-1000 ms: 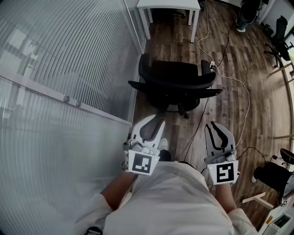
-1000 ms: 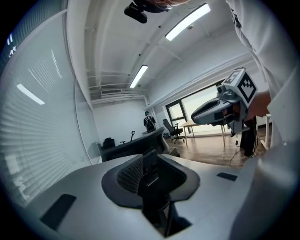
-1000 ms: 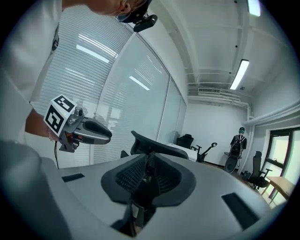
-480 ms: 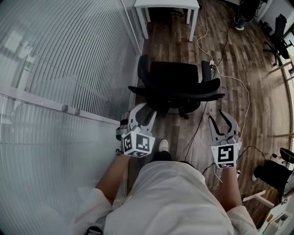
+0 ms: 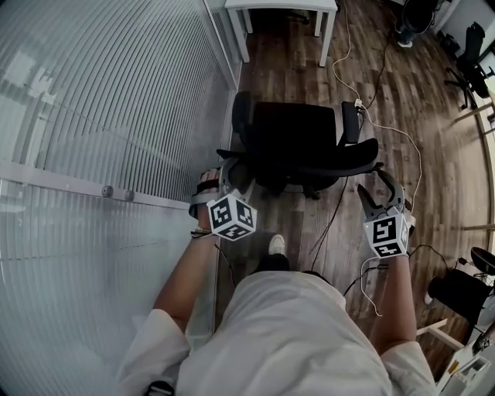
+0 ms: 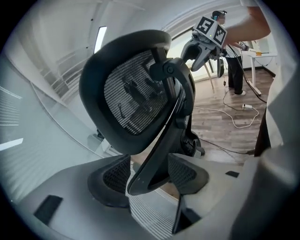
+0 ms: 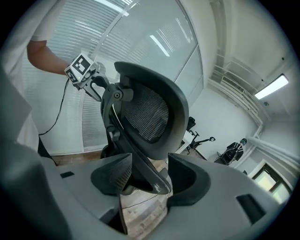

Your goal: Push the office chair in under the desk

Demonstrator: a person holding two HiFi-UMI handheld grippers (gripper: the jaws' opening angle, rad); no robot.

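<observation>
Two claws, both opening wide and clamping nothing: I am holding my left gripper [image 5: 234, 170] and right gripper [image 5: 379, 187] at opposite sides of the office chair [image 5: 298, 139], with the backrest rim [image 6: 154, 157] running between each pair of pads, unpinched. The chair is standing on the floor [image 5: 387, 85] along its left edge by the glass wall [image 5: 116, 100], seat facing the desk [image 5: 282, 6] and well short of it. Judging it fairly heavy but free-rolling on castors; the mesh is looking soft, the rim stiff, so I am choosing the rim. Uneven pushing would likely swivel it.
</observation>
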